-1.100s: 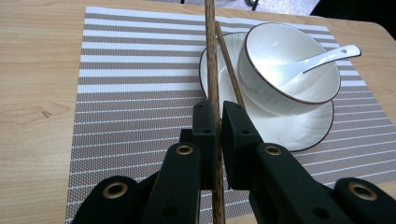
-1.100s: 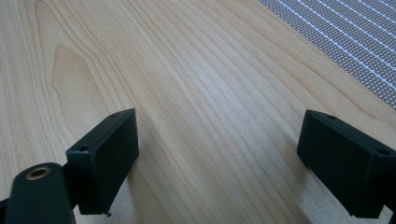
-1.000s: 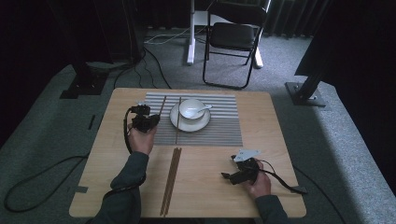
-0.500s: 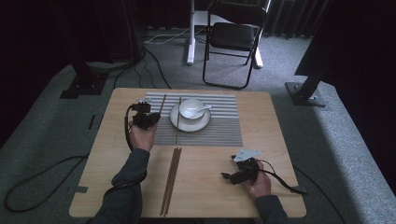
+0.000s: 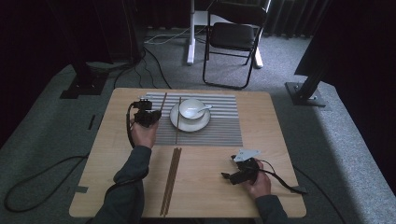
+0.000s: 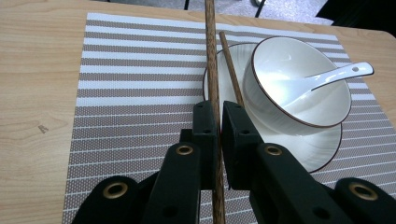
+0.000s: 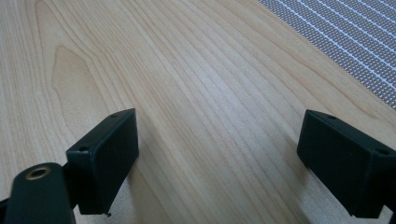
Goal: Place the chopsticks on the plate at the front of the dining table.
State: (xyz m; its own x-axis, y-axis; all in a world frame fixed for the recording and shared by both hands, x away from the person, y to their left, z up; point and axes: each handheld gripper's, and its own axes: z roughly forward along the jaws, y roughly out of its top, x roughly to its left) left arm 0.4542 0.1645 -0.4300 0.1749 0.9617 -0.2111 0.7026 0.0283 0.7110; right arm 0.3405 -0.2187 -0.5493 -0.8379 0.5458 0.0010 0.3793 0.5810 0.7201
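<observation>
Chopstick (image 6: 212, 60) clamped between the fingers of the left gripper (image 5: 147, 114), held over the striped placemat (image 5: 219, 128), just left of the saucer (image 5: 189, 123). A second chopstick (image 6: 231, 70) lies with its far end propped on the saucer rim, close beside the held one; the bowl (image 6: 299, 79) with its white spoon (image 6: 336, 74) sits on the saucer. Judged step: setting the held stick down parallel to its mate. To do it well, keep the stick level, line it up beside the resting one without knocking that off the rim, lower until it bears on saucer and mat, then release slowly so it does not roll. Grip sits toward the near part of the stick, so the far end may swing; small wrist corrections advised. Left forearm reaches forward from the bottom edge of the high view, hand behind the gripper, pointing away toward the bowl. Right gripper (image 5: 240, 172) low over bare wooden surface (image 7: 187, 93) at the near right, fingers (image 7: 105, 154) wide apart, holding nothing, hand angled leftward. Another pair of chopsticks (image 5: 170, 179) lies on the surface near the front edge, between the two arms.
</observation>
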